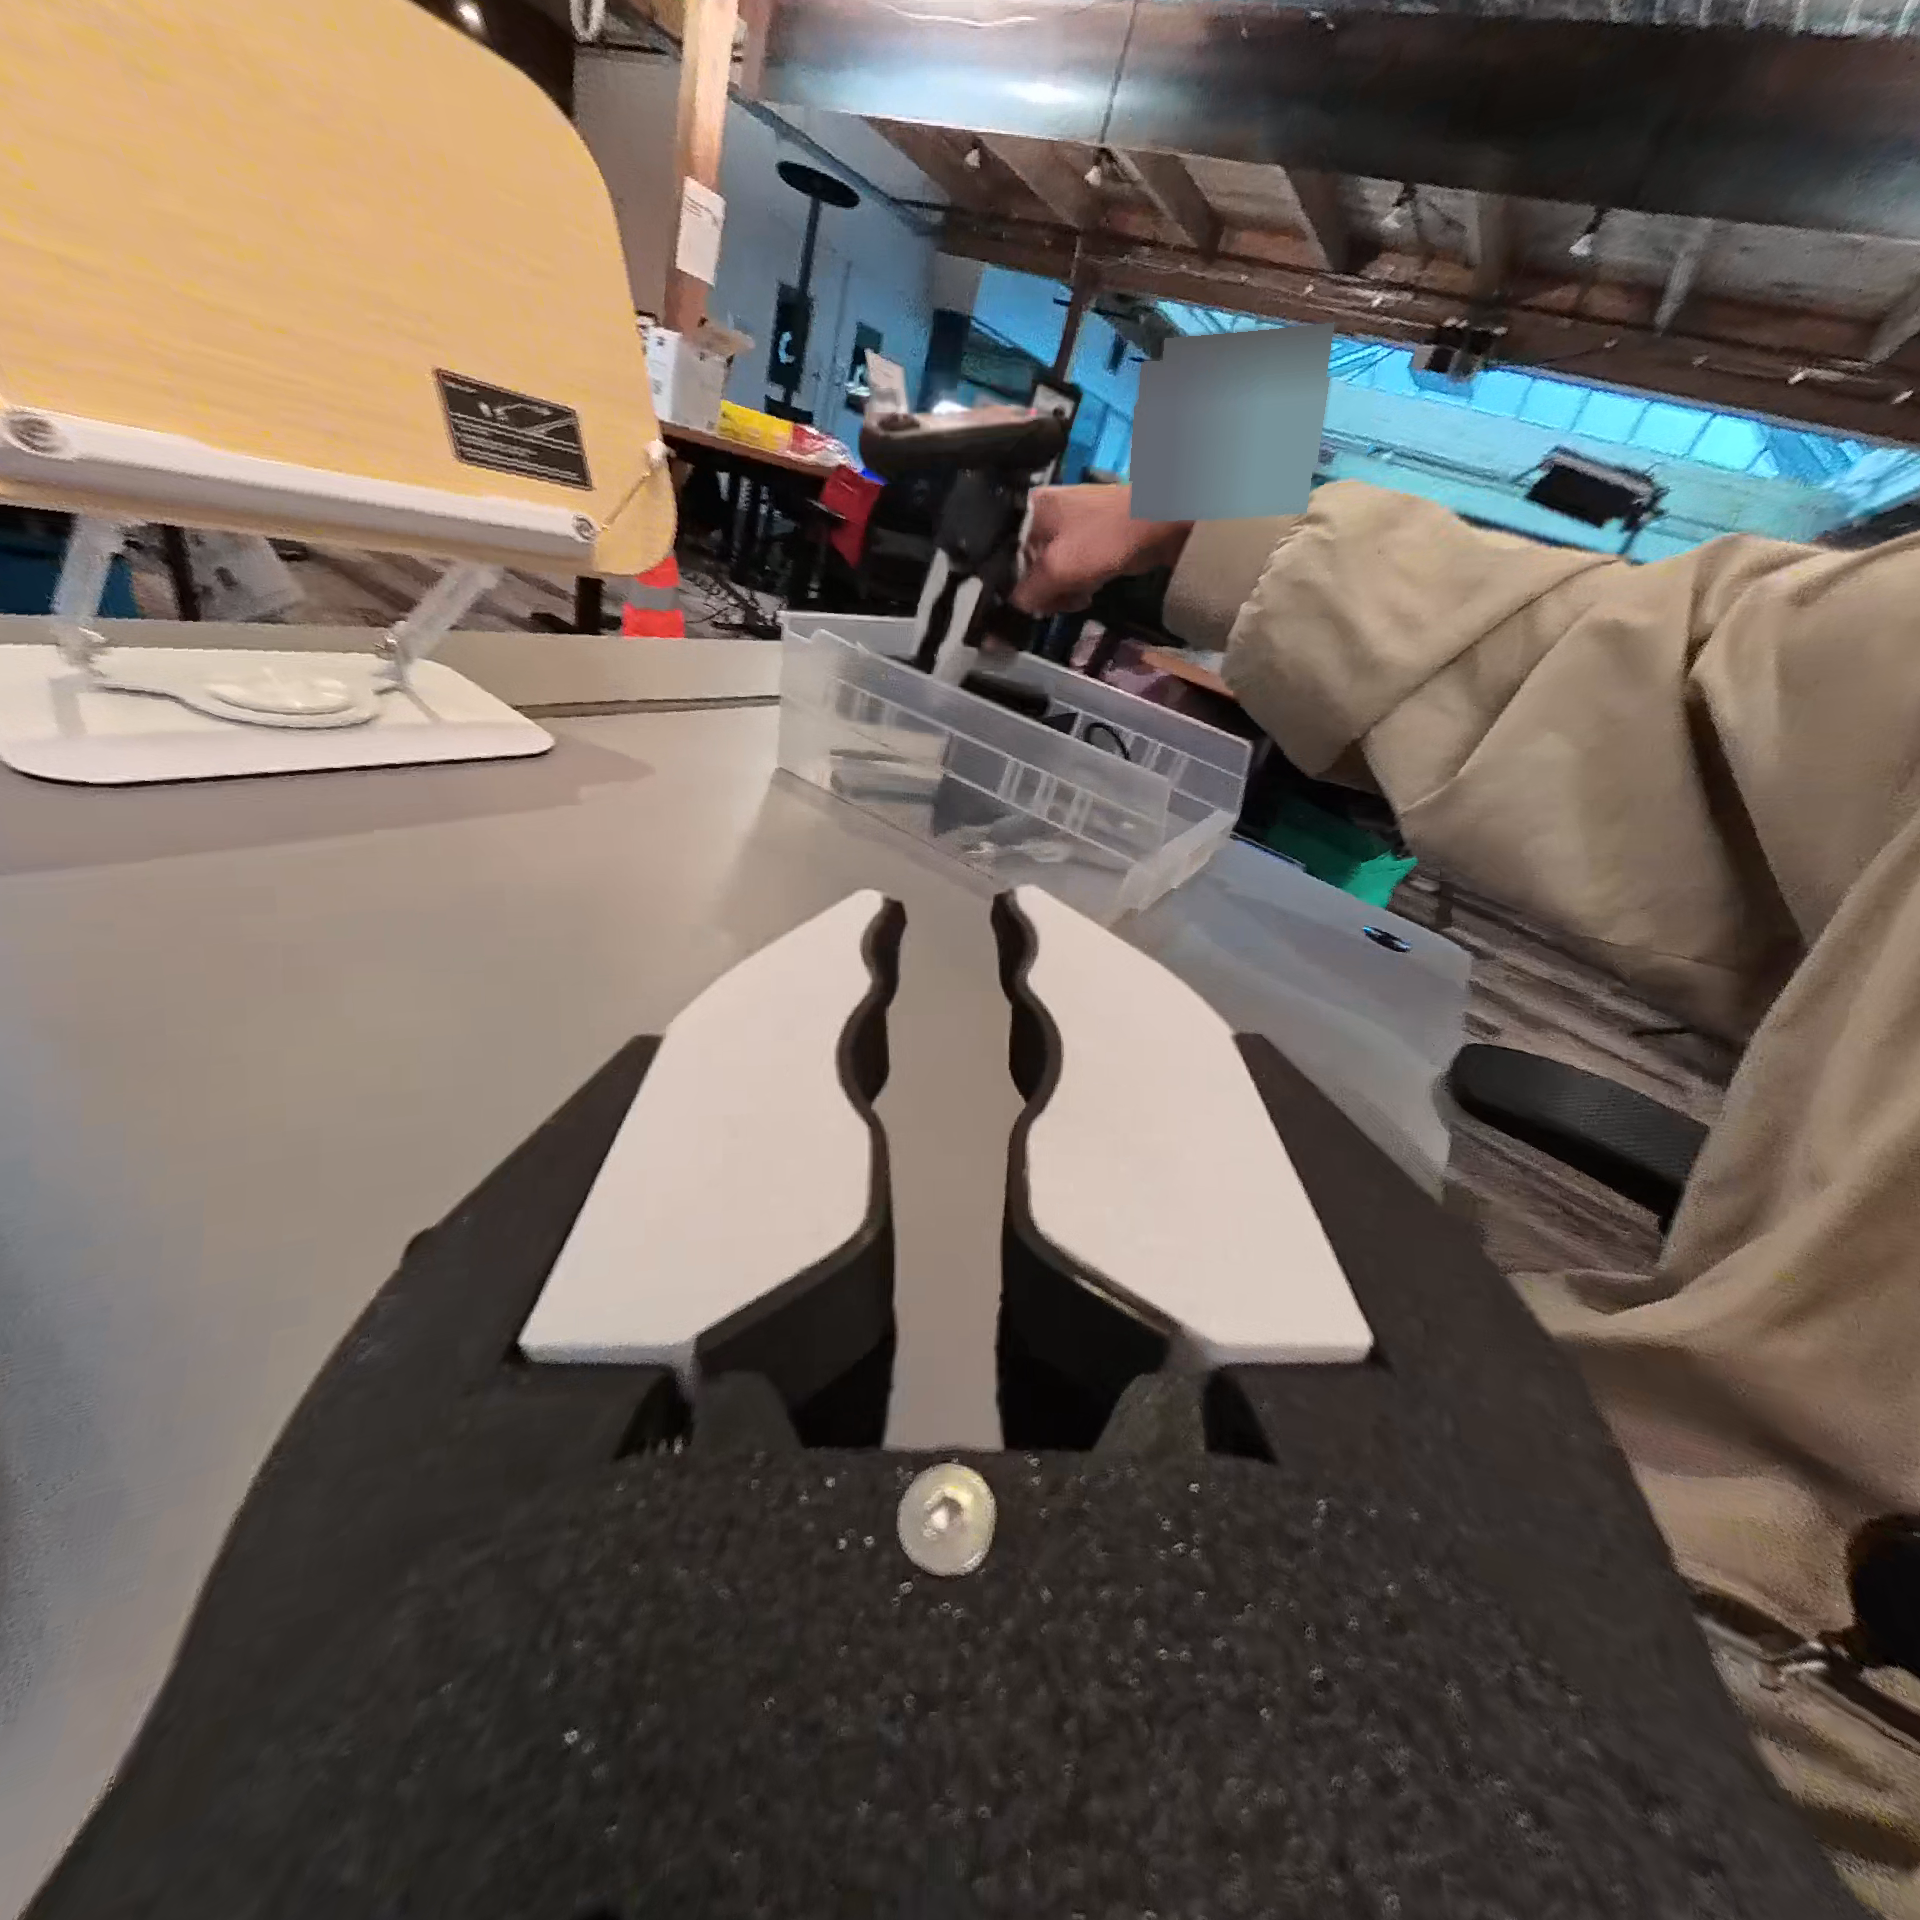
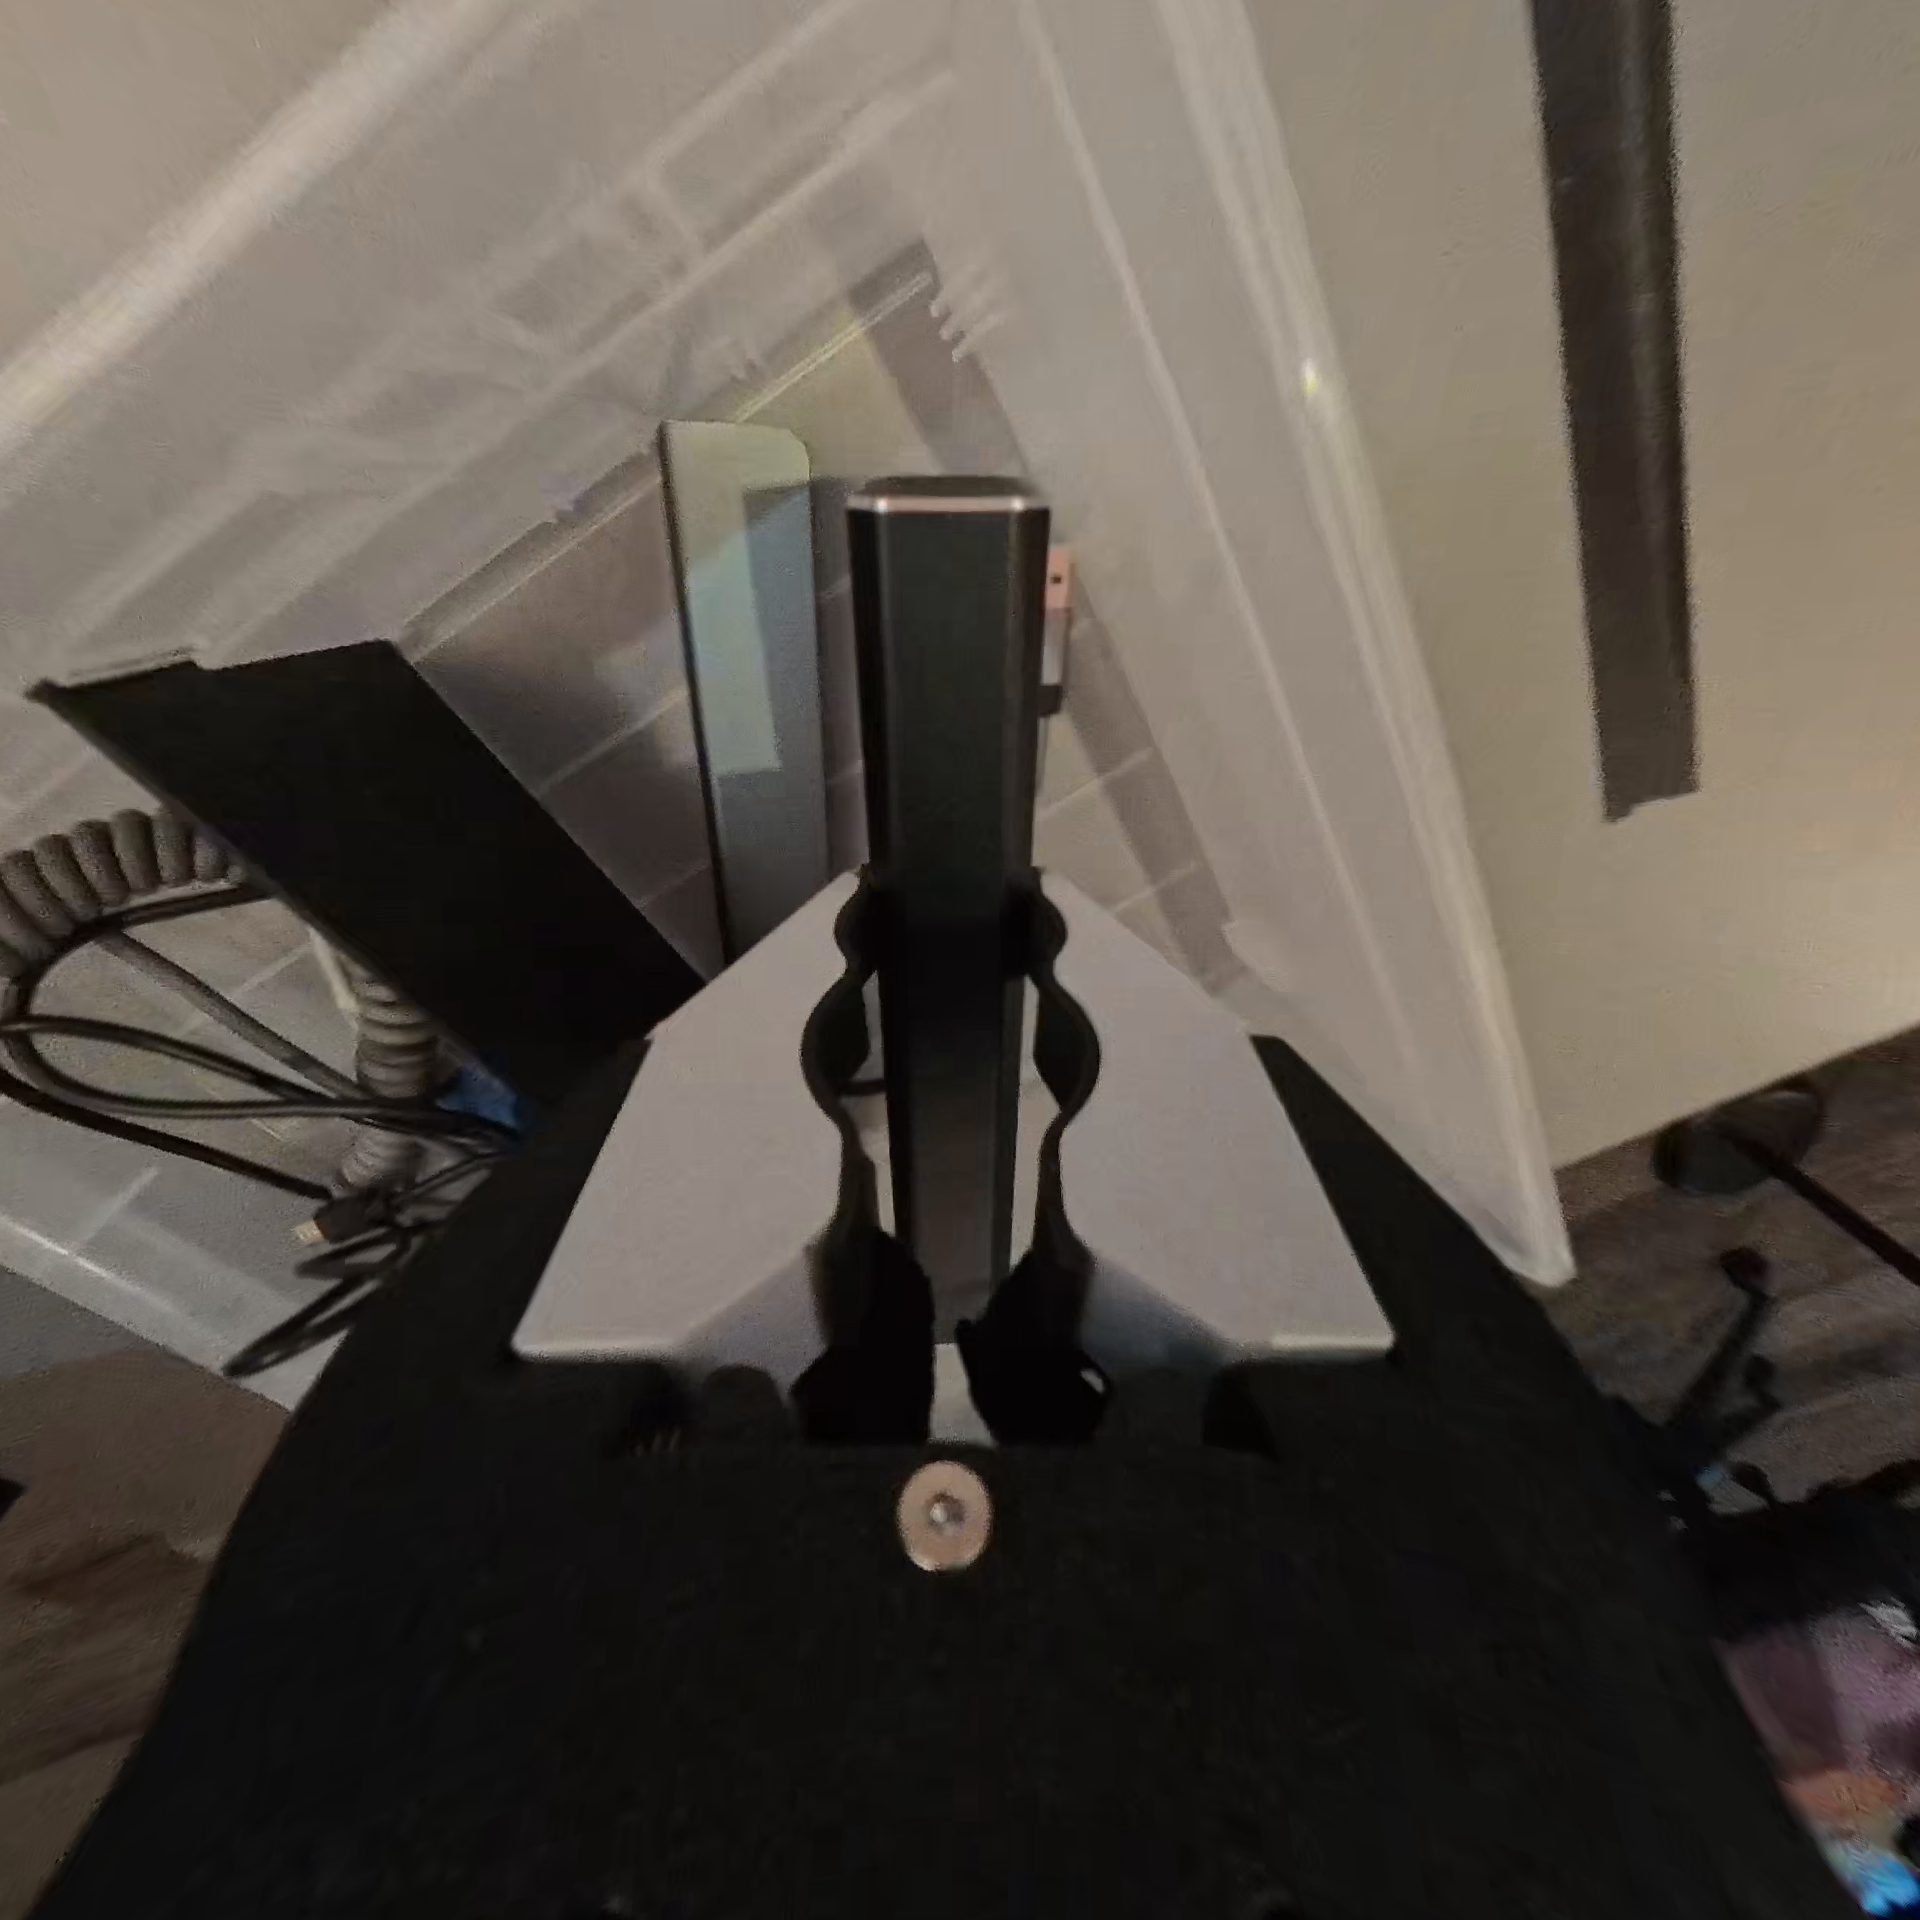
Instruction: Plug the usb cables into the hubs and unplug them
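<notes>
My right gripper (image 2: 945,904) is shut on a dark grey metal hub (image 2: 940,727), a long bar that sticks out past the fingertips over a clear plastic bin (image 2: 1299,623). A silver USB plug (image 2: 1058,623) shows at the hub's right side near its far end. In the bin lie a black flat hub (image 2: 343,821), a silver flat hub (image 2: 743,644), a grey coiled cable (image 2: 94,862) and thin black cables (image 2: 208,1101). My left gripper (image 1: 945,914) is open and empty, low over the grey table (image 1: 312,987), pointing at the clear bin (image 1: 997,758). The right gripper (image 1: 966,582) reaches into that bin.
A wooden laptop stand (image 1: 291,260) on a white base (image 1: 260,717) stands at the table's back left. A person's beige sleeve (image 1: 1558,727) fills the right side. The table's right edge (image 1: 1444,997) is close, with a black chair (image 1: 1579,1122) below it. About 50 cm separates my left fingertips from my right.
</notes>
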Tool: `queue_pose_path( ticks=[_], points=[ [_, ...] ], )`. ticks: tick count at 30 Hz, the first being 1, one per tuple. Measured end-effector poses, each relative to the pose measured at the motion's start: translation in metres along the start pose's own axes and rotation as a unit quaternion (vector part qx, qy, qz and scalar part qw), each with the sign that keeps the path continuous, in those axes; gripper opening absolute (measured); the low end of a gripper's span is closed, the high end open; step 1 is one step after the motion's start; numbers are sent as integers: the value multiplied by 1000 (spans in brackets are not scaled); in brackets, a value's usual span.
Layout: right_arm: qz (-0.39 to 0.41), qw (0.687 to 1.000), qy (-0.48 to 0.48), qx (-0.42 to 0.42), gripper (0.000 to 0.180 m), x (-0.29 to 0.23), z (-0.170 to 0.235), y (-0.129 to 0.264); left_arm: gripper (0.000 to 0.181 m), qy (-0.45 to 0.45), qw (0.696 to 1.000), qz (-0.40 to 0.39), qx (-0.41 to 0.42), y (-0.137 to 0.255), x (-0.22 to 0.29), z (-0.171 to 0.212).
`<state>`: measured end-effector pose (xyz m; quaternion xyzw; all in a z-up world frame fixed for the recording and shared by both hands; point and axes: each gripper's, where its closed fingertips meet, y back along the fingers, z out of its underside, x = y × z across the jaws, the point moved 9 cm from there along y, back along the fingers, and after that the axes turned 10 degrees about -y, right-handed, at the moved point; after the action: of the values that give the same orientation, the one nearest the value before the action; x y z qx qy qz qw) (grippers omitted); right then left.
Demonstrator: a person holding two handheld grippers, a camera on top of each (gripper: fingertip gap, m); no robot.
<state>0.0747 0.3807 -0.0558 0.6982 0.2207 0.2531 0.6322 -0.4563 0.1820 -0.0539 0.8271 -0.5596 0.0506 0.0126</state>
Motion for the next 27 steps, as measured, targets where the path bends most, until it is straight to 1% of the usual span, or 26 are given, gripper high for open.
queue_pose_path(
  ticks=[3, 6, 8, 10, 11, 13, 15, 16, 18, 19, 21, 22, 23, 26, 27],
  points=[
    [-31, 999, -29, -1, 26, 1, 0, -23, 31, -15, 999, -19, -32, 4, -3, 1],
    [-55, 995, -80, 17, 26, 6, 0, -30, 32, -35, 998, -26, -55, 2, -4, 5],
    [-57, 994, -84, 32, 26, 7, 1, -30, 32, -40, 996, -21, -73, -2, -2, 8],
    [-48, 994, -85, 45, 33, 4, 3, -30, 33, -56, 995, -20, -83, -4, 0, 10],
    [-42, 994, -87, 50, 36, 3, 2, -30, 34, -72, 994, -22, -74, -4, 2, 8],
    [-31, 992, -97, 70, 42, -1, 4, -23, 30, -105, 991, -60, -58, 1, 3, 2],
    [-30, 984, -120, 131, 54, -7, 5, -1, 28, -125, 986, -101, -54, 10, 2, -5],
    [-42, 973, -134, 182, 53, -15, 5, 17, 29, -130, 983, -123, -53, 18, 2, -9],
    [-42, 941, -160, 294, 51, -37, 13, 61, 43, -131, 973, -184, -49, 43, 3, -11],
    [-28, 924, -165, 343, 50, -52, 22, 82, 43, -127, 966, -219, -48, 59, 2, -10],
    [26, 884, -187, 428, 48, -87, 47, 109, 36, -108, 957, -266, -48, 91, -3, -8],
    [52, 861, -217, 456, 47, -107, 64, 112, 32, -93, 953, -285, -46, 106, -8, -9],
    [63, 840, -246, 480, 47, -127, 80, 107, 31, -75, 949, -304, -43, 121, -15, -12],
    [111, 776, -342, 518, 47, -182, 128, 68, 31, -55, 933, -350, -56, 155, -36, -16],
    [121, 755, -366, 531, 43, -198, 141, 54, 31, -59, 925, -368, -67, 164, -42, -14]
  ],
)
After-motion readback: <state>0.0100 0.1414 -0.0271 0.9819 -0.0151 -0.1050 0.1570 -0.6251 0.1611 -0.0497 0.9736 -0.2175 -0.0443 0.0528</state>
